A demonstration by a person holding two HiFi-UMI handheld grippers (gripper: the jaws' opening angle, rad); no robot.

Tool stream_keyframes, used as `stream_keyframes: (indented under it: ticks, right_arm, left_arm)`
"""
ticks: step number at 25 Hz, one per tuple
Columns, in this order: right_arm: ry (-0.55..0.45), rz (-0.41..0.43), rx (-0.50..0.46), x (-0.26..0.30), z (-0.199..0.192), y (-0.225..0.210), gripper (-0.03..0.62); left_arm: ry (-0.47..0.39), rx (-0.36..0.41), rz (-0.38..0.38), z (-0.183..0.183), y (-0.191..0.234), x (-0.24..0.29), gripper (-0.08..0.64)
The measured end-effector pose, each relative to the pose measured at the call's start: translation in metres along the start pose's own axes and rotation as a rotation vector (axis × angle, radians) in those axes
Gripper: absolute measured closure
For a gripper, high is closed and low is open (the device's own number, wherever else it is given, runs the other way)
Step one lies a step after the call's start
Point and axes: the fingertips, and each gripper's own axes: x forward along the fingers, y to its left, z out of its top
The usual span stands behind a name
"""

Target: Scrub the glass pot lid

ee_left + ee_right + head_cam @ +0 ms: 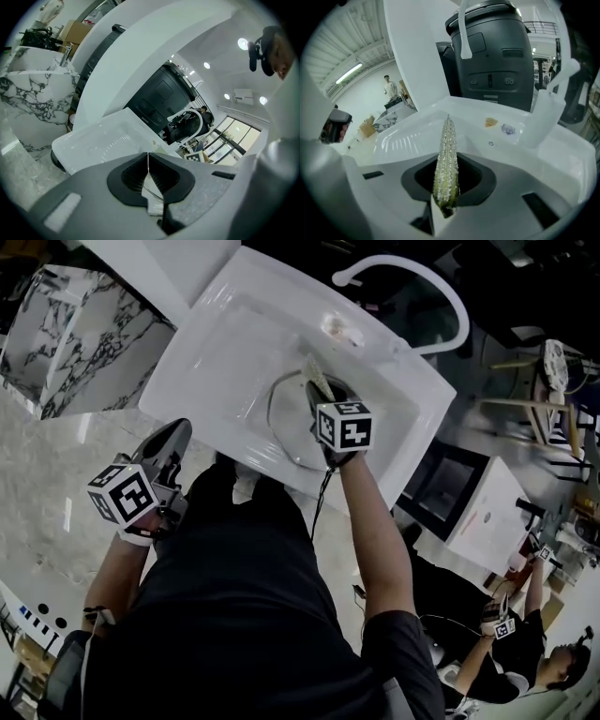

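The glass pot lid (284,434) lies in the basin of the white sink (216,352). My right gripper (320,393) hangs over the lid, shut on a yellow-green scrub pad (317,377). In the right gripper view the pad (446,164) stands edge-on between the jaws, glistening, and points into the sink (408,136). My left gripper (182,430) is off the sink's near left corner, apart from the lid. Its jaws (148,171) are shut with nothing between them.
A white curved faucet (412,277) arches over the far side of the sink, with a small brownish item (342,329) on the ledge near it. A marble block (80,343) stands at the left. A white cabinet (483,512) and another person (525,643) are at the right.
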Motion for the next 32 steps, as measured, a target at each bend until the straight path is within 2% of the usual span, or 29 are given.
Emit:
stream_keyframes:
  ticks: [2,6,10,13,16,22,28,32]
  right_arm:
    - [0.048,-0.021,-0.077,0.012,0.005,-0.023,0.525]
    - [0.19,0.015,-0.17,0.051,-0.012,-0.045,0.525]
    - [0.315,0.059,-0.264,0.08,-0.032,-0.042,0.525]
    - [0.369,0.114,-0.321,0.09,-0.042,-0.027,0.525]
    - [0.367,0.159,-0.344,0.092,-0.041,-0.011,0.525]
    - [0.37,0.253,-0.462,0.075,-0.045,0.019,0.526]
    - [0.342,0.339,-0.688,0.052,-0.064,0.063,0.525]
    - [0.317,0.356,-0.873,0.037,-0.077,0.086,0.525]
  left_arm:
    - [0.015,0.014,-0.019,-0.002,-0.01,0.006,0.558]
    - [0.037,0.017,-0.019,-0.006,-0.015,0.005,0.558]
    - [0.031,-0.004,0.027,-0.007,0.002,-0.008,0.558]
    - [0.022,-0.048,0.047,-0.011,0.011,-0.015,0.558]
    - [0.013,-0.077,0.048,-0.014,0.01,-0.017,0.558]
    - [0.029,-0.065,0.013,-0.017,-0.005,-0.012,0.558]
    - [0.057,0.012,-0.018,-0.013,-0.023,0.001,0.558]
    - [0.088,0.046,-0.05,-0.013,-0.035,0.014,0.558]
